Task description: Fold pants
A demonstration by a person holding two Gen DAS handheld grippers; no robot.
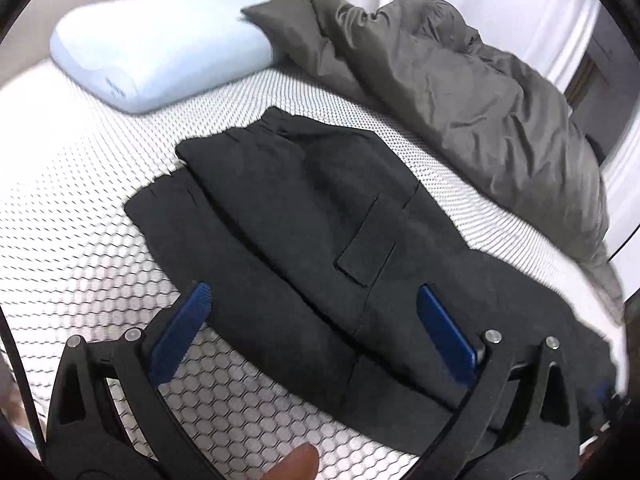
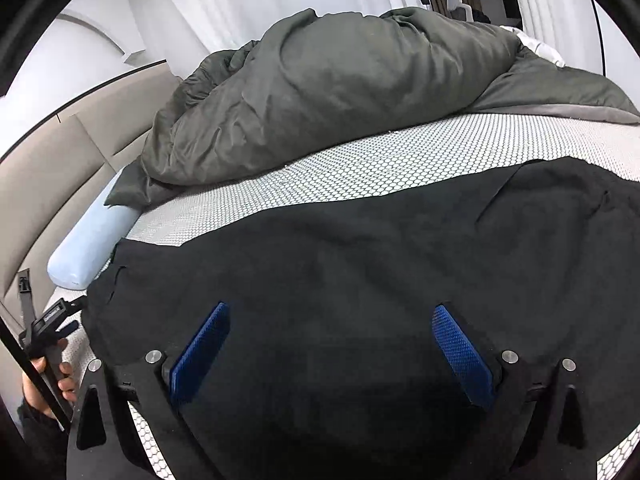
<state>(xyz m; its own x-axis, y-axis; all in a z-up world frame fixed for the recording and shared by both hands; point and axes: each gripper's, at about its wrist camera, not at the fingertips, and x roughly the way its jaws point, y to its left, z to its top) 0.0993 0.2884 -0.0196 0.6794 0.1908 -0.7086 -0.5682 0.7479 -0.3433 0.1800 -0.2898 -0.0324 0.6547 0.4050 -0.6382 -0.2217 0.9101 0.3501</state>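
Observation:
Black pants (image 1: 304, 216) lie flat on the honeycomb-patterned mattress (image 1: 80, 216), folded lengthwise, with the waistband toward the pillow and a flap pocket on top. My left gripper (image 1: 314, 298) hovers open just above them, its blue pads (image 1: 180, 328) spread apart with nothing between. In the right wrist view the same pants (image 2: 360, 264) fill the foreground. My right gripper (image 2: 332, 316) is open low over the cloth, and its blue pads (image 2: 460, 352) hold nothing. At the left edge a hand grips the other gripper's handle (image 2: 48, 332).
A pale blue pillow (image 1: 160, 48) lies at the head of the bed. A rumpled dark grey duvet (image 2: 328, 92) is heaped along the far side, near the pants. A beige padded headboard (image 2: 60, 184) and white curtains (image 2: 224, 4) stand behind.

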